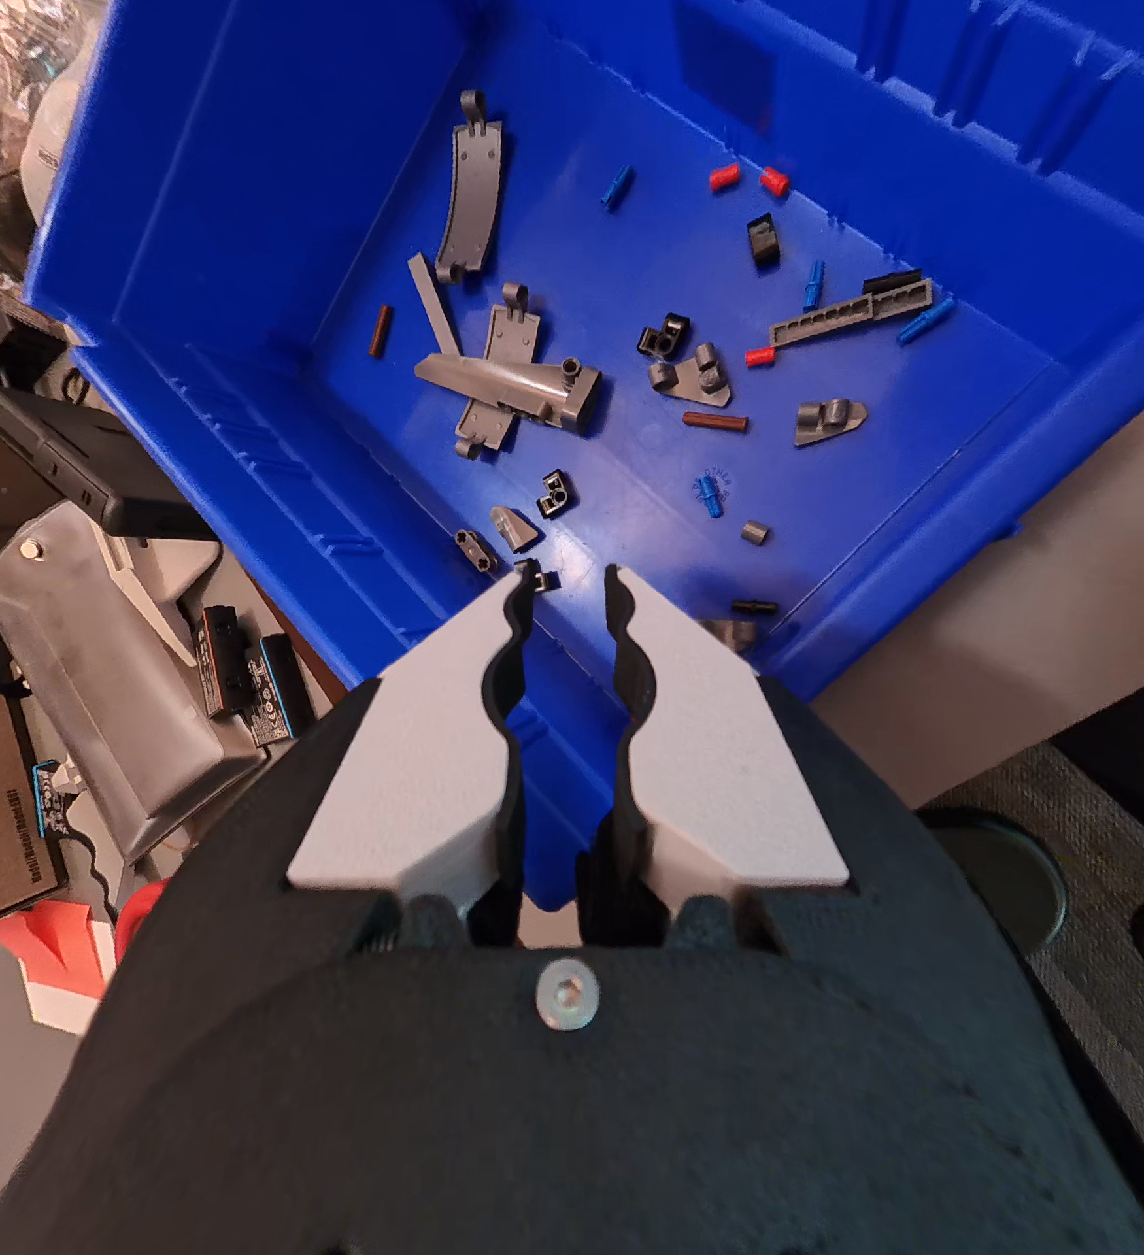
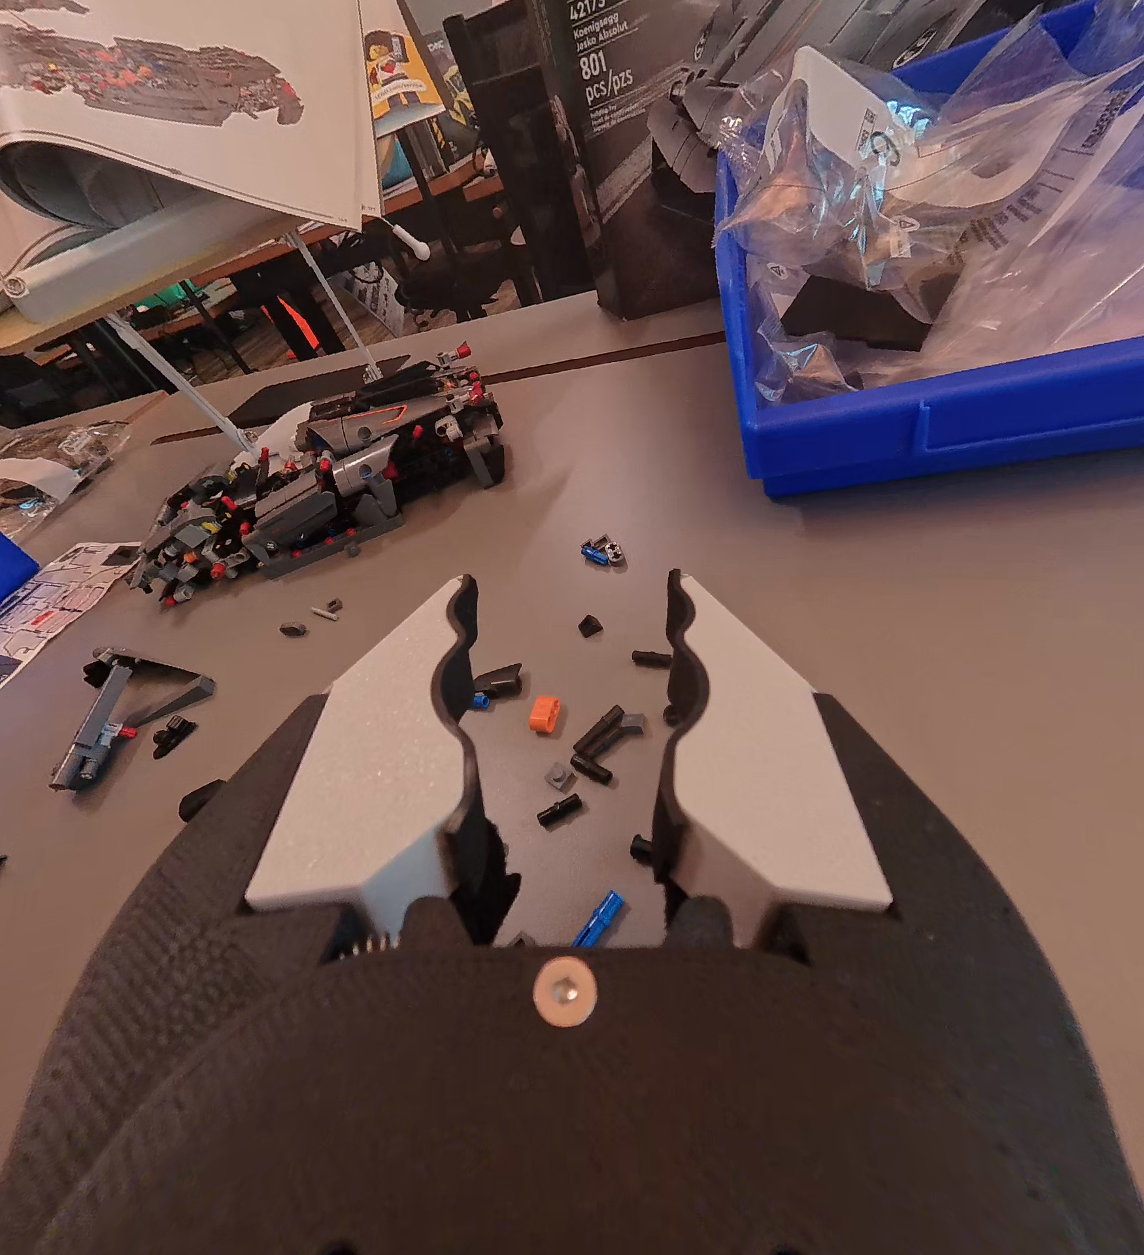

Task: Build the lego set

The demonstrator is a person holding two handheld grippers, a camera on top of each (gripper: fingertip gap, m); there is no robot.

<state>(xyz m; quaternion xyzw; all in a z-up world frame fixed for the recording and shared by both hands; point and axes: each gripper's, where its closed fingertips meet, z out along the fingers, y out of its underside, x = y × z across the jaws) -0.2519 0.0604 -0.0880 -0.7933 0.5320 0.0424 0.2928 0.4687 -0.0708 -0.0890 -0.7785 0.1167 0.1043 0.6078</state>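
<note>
My left gripper (image 1: 569,574) is open and empty, hovering over the near corner of a blue bin (image 1: 230,224). The bin holds several loose Lego pieces: grey curved panels (image 1: 477,193), a grey wing-like piece (image 1: 508,387), a grey beam (image 1: 851,316), blue, red and brown pins, black connectors. A small black piece (image 1: 542,579) lies just beside my left fingertip. My right gripper (image 2: 569,580) is open and empty above the grey table (image 2: 895,679). Small pieces lie between its fingers: an orange connector (image 2: 544,714), black pins (image 2: 559,810), a blue pin (image 2: 600,917). The partly built dark car model (image 2: 325,482) sits ahead on the left.
A second blue bin (image 2: 963,421) with plastic bags of parts stands at the right in the right wrist view. The set's dark box (image 2: 617,156), an open instruction booklet (image 2: 148,95), a sticker sheet (image 2: 33,611) and a dark sub-assembly (image 2: 114,713) are around. Clutter lies left of the left bin. One gripper's finger ends stand about 75 cm off the other's.
</note>
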